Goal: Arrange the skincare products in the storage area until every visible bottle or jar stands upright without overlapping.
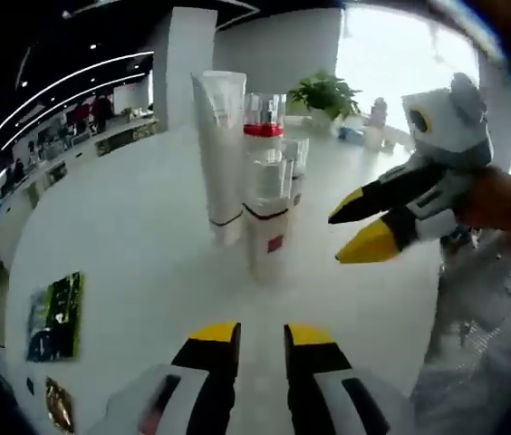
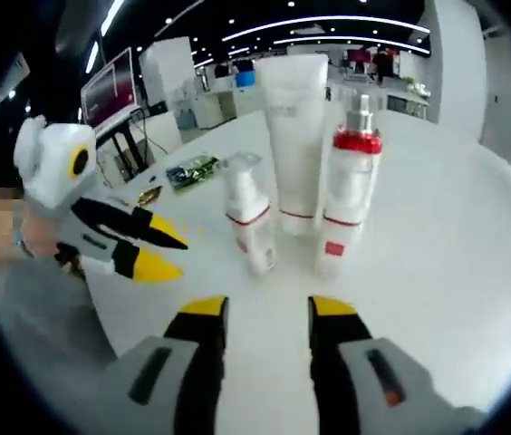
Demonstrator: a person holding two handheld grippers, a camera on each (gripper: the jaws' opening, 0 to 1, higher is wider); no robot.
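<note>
White table (image 2: 437,208): three products upright in a tight cluster at 12 o'clock of the right gripper (image 2: 265,310). White tube (image 2: 294,136) stands at the back, red-collared spray bottle (image 2: 348,186) at 1 o'clock, small pump bottle (image 2: 249,217) at 11 o'clock. Right gripper jaws apart, holding nothing. Left gripper (image 1: 261,333) jaws apart, empty, well short of the cluster. Potted plant (image 1: 325,93) stands at the table's far edge.

Each gripper has 2 black jaws with yellow tips on a white and grey body. The left gripper (image 1: 262,337) and right gripper (image 2: 267,310) look alike.
</note>
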